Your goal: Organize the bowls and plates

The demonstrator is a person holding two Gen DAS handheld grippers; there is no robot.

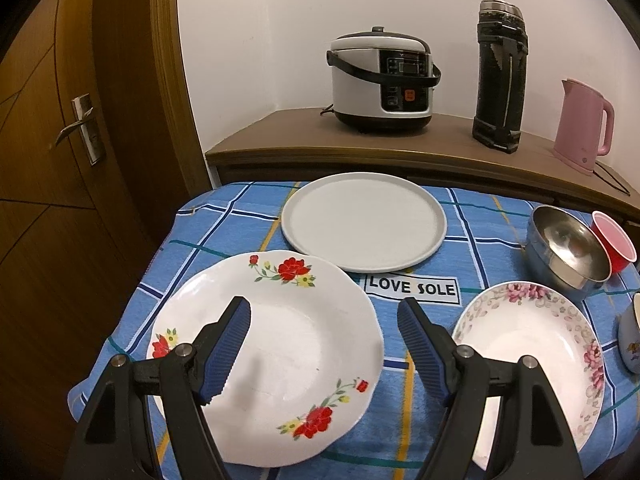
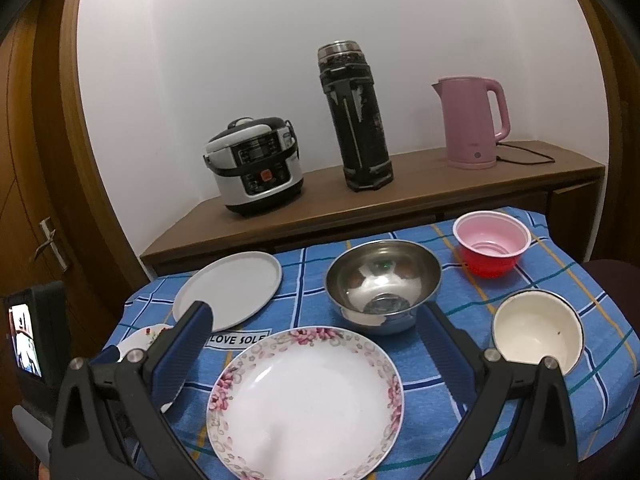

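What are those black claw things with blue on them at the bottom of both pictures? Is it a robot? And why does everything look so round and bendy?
It's no robot. A person holds two grabbing tools, one in each hand. Each tool carries a camera with a wide lens, which bends the picture. One picture looks along the left gripper, the other along the right gripper. Both are open and hold nothing.

On the blue checked tablecloth lie a white plate with red flowers, a plain grey round plate, a white plate with a pink flower rim, a shiny steel bowl, a red plastic bowl and a cream enamel bowl.

On the wooden shelf behind stand a white rice cooker, a black flask and a pink kettle.
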